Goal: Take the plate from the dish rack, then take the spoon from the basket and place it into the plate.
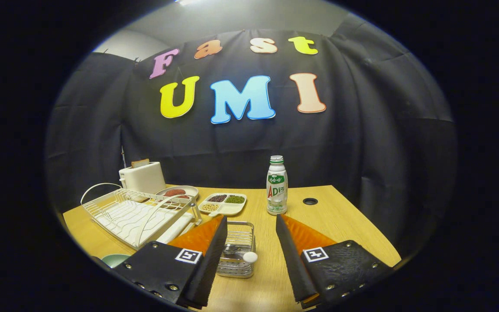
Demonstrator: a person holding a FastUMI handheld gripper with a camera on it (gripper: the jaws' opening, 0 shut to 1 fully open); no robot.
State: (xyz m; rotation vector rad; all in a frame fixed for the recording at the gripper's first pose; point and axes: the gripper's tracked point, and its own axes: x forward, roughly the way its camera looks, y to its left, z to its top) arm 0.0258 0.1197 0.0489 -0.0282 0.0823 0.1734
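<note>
The hand-held black gripper with orange-backed fingers [249, 242] hangs over the pale wooden table [345, 216] with its jaws spread wide and nothing between the pads; that spread suits an approach, since the small wire-mesh metal basket [237, 255] sits just ahead of the fingers, nearer the left one, and the grey spoon with a round white knob at its handle end [241, 254] lies in it, the knob poking out over the basket's near rim where it could be pinched. The white wire dish rack [139, 212] lies to the left of the left finger, and its slots look bare; a pale green rounded rim [116, 259], probably the plate, peeks out beside the left finger's base, so the plate step seems done, though too little shows to be sure. Beyond the fingers stand a white plastic drink bottle with a green cap [277, 186], a divided white tray of beans [223, 203], a white toaster holding bread [142, 177] and a shallow grey dish of something red [178, 192], all well apart from the basket and unlikely to hinder the reach.
</note>
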